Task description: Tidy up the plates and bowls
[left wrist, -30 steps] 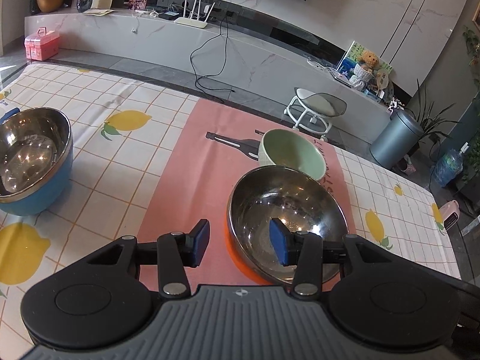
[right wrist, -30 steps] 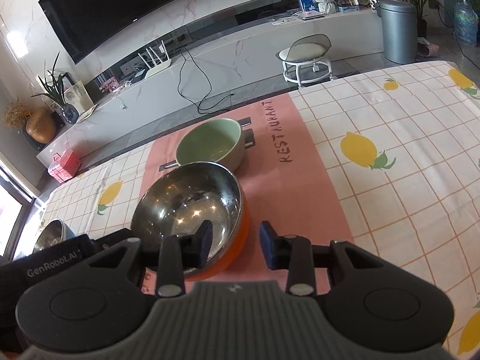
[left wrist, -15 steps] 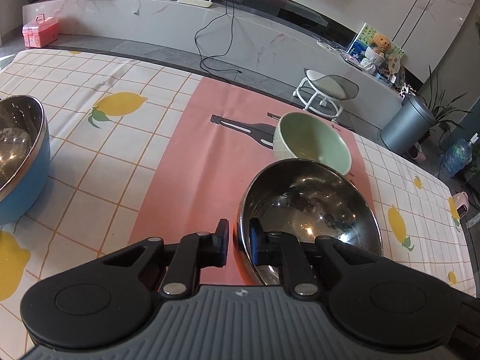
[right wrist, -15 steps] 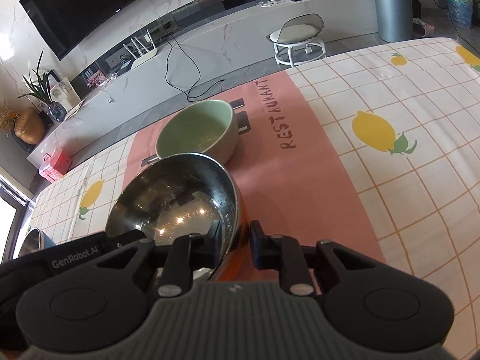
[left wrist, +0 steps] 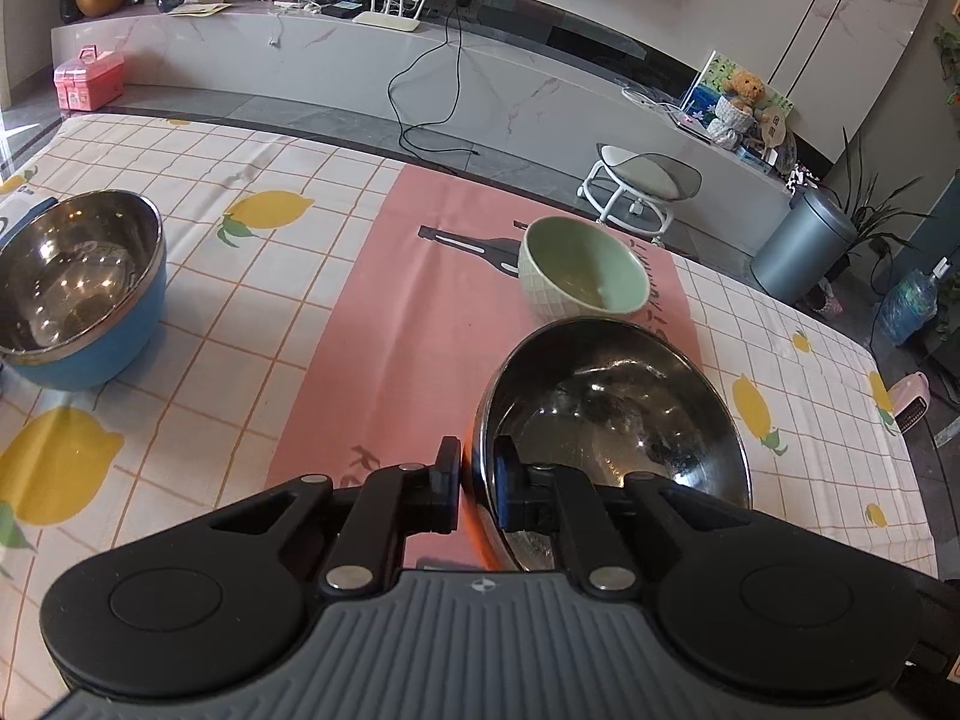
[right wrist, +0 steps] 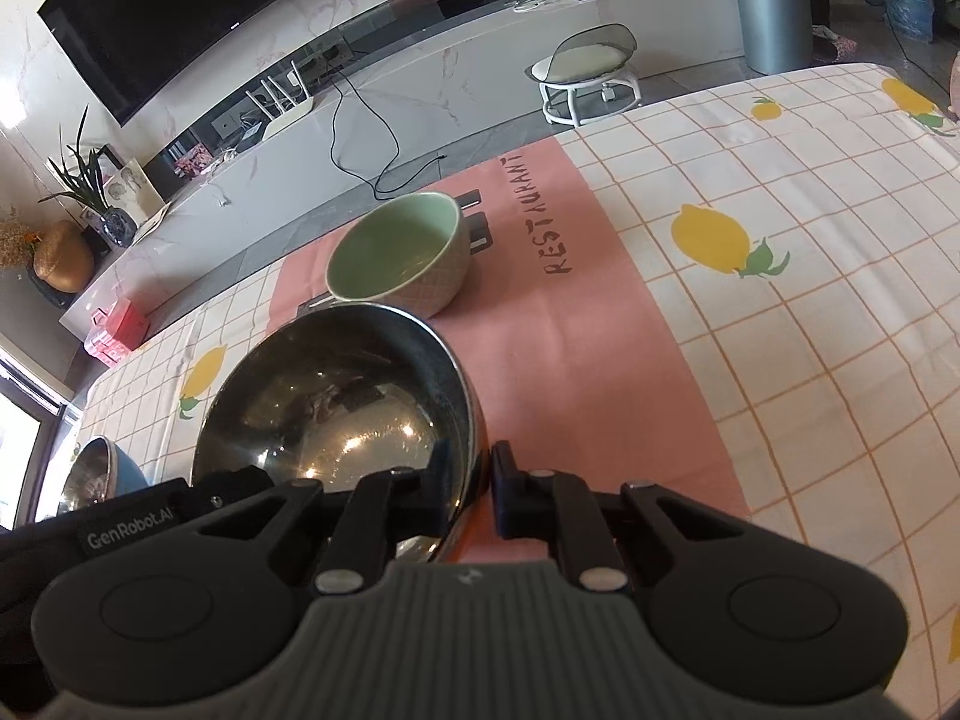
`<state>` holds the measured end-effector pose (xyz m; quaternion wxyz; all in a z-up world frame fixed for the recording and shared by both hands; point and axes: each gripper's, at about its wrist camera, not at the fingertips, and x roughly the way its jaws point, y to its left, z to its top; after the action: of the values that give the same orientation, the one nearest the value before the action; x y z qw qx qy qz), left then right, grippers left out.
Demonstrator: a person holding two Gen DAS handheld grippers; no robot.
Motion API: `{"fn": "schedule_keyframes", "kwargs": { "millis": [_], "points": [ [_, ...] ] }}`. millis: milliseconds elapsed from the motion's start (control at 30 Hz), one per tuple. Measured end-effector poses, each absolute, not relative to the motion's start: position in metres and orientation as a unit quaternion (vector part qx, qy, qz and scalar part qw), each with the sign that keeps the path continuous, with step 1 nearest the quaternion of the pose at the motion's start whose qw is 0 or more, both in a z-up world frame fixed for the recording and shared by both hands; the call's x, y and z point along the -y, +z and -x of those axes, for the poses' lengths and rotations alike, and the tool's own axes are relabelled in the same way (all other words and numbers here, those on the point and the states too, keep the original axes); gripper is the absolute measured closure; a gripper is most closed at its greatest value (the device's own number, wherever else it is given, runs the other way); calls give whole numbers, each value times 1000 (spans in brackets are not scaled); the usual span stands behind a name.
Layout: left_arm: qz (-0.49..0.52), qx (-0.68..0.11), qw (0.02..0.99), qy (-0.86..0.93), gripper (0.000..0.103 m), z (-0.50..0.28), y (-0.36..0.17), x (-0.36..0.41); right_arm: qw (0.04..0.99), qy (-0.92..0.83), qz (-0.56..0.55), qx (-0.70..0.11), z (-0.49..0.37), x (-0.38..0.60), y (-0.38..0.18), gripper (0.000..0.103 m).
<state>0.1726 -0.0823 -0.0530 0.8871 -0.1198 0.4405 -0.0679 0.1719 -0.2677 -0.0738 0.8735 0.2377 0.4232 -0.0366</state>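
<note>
Far left on the table (left wrist: 258, 324), a blue bowl (left wrist: 90, 348) with a steel lining sits by itself on the lemon-print cloth (left wrist: 198, 276), well apart from the action. Moving across to the pink placemat (left wrist: 396, 324), here's the left gripper (left wrist: 477, 483): its jaws have just been closing and now they pinch the left rim of the orange bowl (left wrist: 612, 414), one finger outside the orange wall, the other inside against the shiny steel. Just behind that bowl stands the green bowl (left wrist: 582, 273), upright on the placemat, very close to the orange bowl's far rim; whether they touch, I cannot tell. On to the other side, and the right gripper (right wrist: 474, 489) has just been closing too, clamped narrowly on the bowl's right rim, one finger inside, one outside. So the orange bowl is gripped from both sides, near the front of the placemat. Right of it, lemon-print cloth runs to the table's edge.
</note>
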Motion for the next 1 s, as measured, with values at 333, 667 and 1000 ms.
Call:
{"fn": "schedule_keyframes", "kwargs": {
  "millis": [333,667,1000],
  "points": [
    [138,-442,883,-75,90,-101,-42,85,876,-28,-245,-415,-89,280,-55,92],
    [128,-481,860,-113,90,-51,-59,105,867,-47,-265,-420,-23,307,-57,92],
    [126,-498,849,-126,89,-37,-75,119,860,-75,-272,-425,-3,324,-68,93]
  ]
}}
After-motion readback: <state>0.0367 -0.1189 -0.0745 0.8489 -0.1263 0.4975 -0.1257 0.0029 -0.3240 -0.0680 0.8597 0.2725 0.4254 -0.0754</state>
